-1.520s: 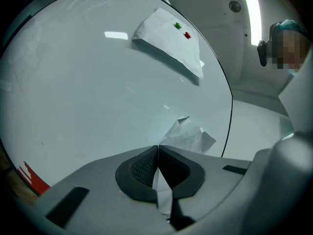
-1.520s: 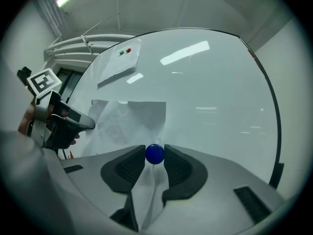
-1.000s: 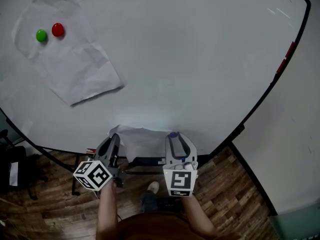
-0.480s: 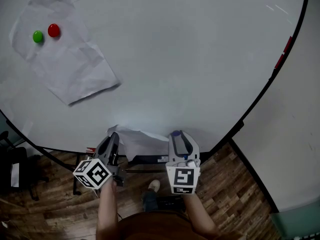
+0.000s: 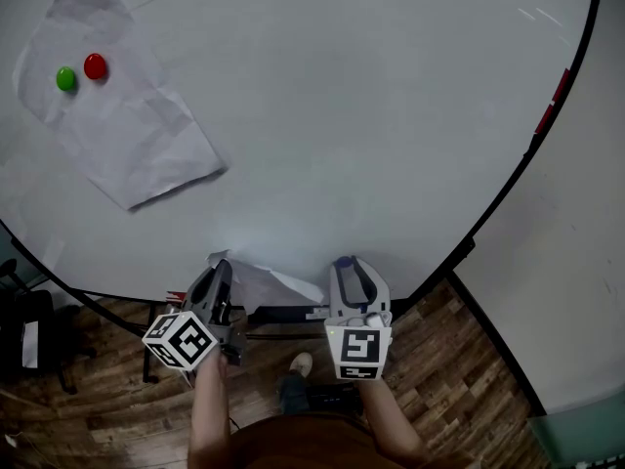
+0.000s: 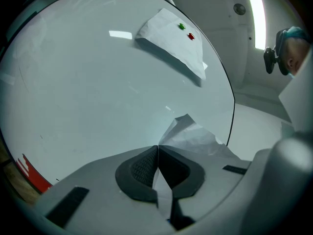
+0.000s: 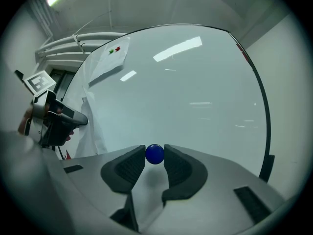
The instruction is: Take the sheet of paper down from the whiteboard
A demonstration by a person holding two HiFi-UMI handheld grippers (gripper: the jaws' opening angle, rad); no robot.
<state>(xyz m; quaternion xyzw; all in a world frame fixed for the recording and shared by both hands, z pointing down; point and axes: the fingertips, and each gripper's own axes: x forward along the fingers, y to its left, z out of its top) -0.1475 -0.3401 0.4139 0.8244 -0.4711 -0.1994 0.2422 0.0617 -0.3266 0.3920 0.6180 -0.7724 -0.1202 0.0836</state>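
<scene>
A crumpled white sheet of paper (image 5: pixel 266 281) hangs at the bottom edge of the whiteboard (image 5: pixel 371 115). My left gripper (image 5: pixel 219 268) is shut on its left edge, and the sheet (image 6: pixel 195 137) runs out from between the closed pads (image 6: pixel 142 168) in the left gripper view. My right gripper (image 5: pixel 343 263) stands just right of the sheet, shut on a small blue round magnet (image 7: pixel 155 153) at its fingertips. The blue magnet (image 5: pixel 339 261) shows off the paper in the head view. In the right gripper view the sheet (image 7: pixel 93 126) hangs beside the left gripper (image 7: pixel 61 119).
A second creased sheet (image 5: pixel 132 130) is pinned at the board's upper left by a green magnet (image 5: pixel 65 78) and a red magnet (image 5: pixel 95 65). A red item (image 5: pixel 552 106) sits on the board's right frame. Wooden floor and a dark stand (image 5: pixel 24 335) lie below.
The sheet's right side has come away from the board and sagged toward the left gripper. The right gripper, with the blue magnet, has edged slightly right. The left gripper has stayed put.
</scene>
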